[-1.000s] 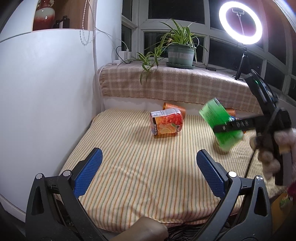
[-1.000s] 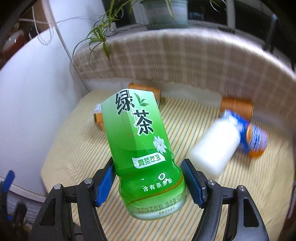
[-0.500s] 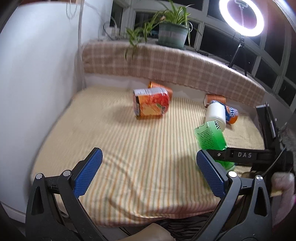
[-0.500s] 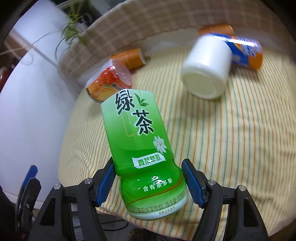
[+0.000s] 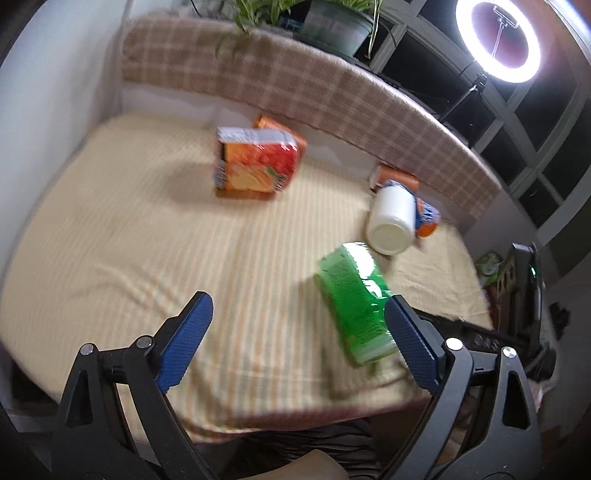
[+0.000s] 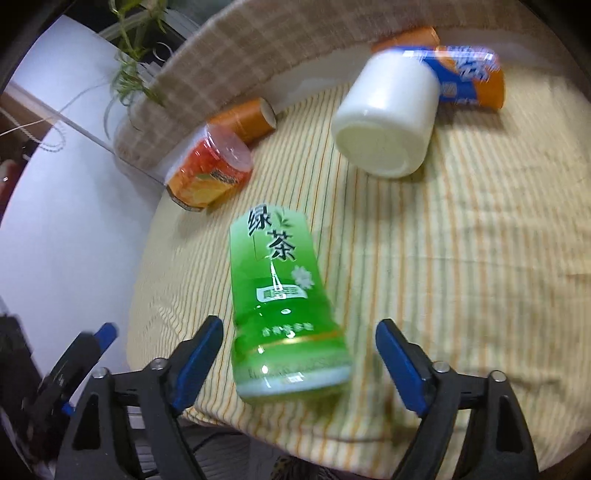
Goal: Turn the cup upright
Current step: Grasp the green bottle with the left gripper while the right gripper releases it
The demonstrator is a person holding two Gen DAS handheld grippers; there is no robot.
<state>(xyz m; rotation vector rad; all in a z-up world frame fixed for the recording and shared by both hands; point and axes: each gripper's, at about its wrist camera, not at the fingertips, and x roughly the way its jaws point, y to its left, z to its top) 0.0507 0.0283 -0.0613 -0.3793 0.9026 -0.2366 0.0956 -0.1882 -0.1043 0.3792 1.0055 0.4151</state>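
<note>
- The right gripper [image 6: 299,354] is standing wide open, its blue pads clear of the green tea cup [image 6: 282,306] on both sides.
- The green tea cup is sitting tilted near the front edge of the striped tablecloth [image 6: 461,258].
- The left gripper [image 5: 297,338] is hanging open, holding nothing.
- A white cup [image 6: 388,122] is lying on its side farther back.

A home – potted plant [image 5: 332,22], cloth-covered table [image 5: 110,229], ring light [image 5: 496,38].
</note>
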